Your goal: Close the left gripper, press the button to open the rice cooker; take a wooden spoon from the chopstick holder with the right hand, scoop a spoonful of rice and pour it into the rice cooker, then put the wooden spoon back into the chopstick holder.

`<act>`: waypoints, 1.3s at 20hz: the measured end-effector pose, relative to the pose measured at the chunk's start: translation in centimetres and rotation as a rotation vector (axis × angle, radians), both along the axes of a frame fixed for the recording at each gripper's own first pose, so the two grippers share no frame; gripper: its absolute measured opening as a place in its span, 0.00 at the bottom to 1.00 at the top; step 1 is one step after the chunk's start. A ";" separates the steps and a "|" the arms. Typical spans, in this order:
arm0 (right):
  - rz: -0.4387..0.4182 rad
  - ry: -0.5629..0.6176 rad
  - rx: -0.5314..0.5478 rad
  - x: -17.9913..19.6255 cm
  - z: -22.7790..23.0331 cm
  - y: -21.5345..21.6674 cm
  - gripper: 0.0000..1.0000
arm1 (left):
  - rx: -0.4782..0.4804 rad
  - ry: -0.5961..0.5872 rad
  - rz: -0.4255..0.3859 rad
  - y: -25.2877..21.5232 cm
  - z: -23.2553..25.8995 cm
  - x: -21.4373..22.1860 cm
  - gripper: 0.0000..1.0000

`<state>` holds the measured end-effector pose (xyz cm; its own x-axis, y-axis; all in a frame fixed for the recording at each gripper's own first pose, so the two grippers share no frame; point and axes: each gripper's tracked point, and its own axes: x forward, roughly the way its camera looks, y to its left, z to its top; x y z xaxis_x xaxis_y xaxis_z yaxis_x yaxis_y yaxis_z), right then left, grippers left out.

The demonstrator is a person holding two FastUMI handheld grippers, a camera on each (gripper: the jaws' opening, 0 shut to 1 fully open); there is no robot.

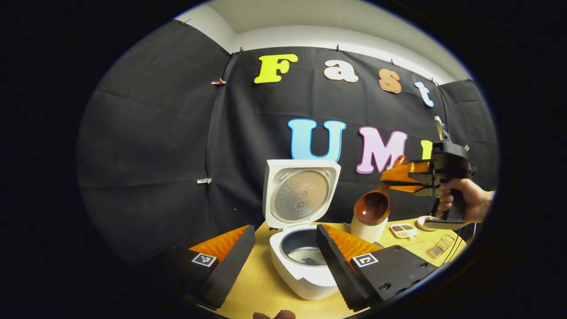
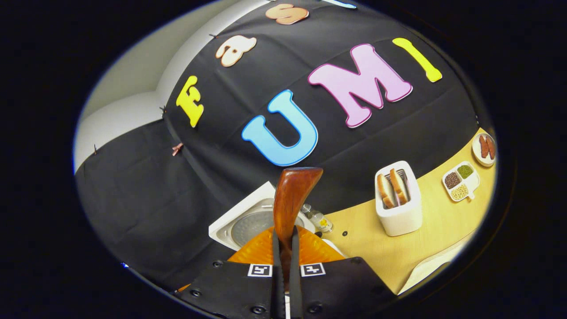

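Wooden spoon [image 1: 374, 204] clamped in the right gripper [image 1: 401, 175], bowl just above the holder [image 1: 368, 230] right of the open cooker [image 1: 305, 261]; left gripper [image 1: 283, 261] apart. Lower it vertically (handle up), then release.

Above the rice cooker [image 1: 305, 261] pot we see open room from the front. Behind it, the raised lid [image 1: 301, 192] blocks the way. To the right of the rice cooker, the wooden spoon [image 1: 374, 204] hangs over the chopstick holder [image 1: 368, 230], closing that side.
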<state>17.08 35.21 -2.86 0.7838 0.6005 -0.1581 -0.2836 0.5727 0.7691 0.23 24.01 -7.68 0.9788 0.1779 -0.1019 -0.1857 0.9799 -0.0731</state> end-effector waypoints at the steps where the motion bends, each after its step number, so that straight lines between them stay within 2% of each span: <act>1: -0.020 -0.009 0.008 0.1 0.4 -1.8 0.08 | 0.013 -0.005 -0.004 -0.4 0.4 0.3 0.95; 5: -0.104 -0.057 -0.009 -0.7 0.6 -9.9 0.08 | 0.029 -0.018 -0.015 -2.4 1.3 1.3 0.95; 10: -0.220 -0.082 -0.094 -1.6 -0.7 -20.8 0.08 | 0.029 -0.031 -0.041 -6.4 2.4 2.6 0.95; 12: -0.263 -0.075 -0.126 -1.9 -2.3 -25.1 0.08 | 0.027 -0.035 -0.051 -7.9 2.8 3.0 0.95; 17: -0.364 -0.029 -0.288 -2.7 -8.7 -35.3 0.08 | 0.052 -0.032 -0.074 -11.9 3.8 3.6 0.95; 21: -0.374 0.021 -0.406 -3.4 -13.9 -40.8 0.08 | 0.051 -0.021 -0.084 -14.6 4.1 3.7 0.95; 24: -0.378 0.049 -0.471 -3.4 -17.4 -43.3 0.09 | 0.045 -0.011 -0.075 -16.1 4.3 3.7 0.95; 26: -0.344 0.079 -0.505 -3.4 -20.4 -43.4 0.08 | 0.041 -0.013 -0.070 -16.9 4.6 3.8 0.95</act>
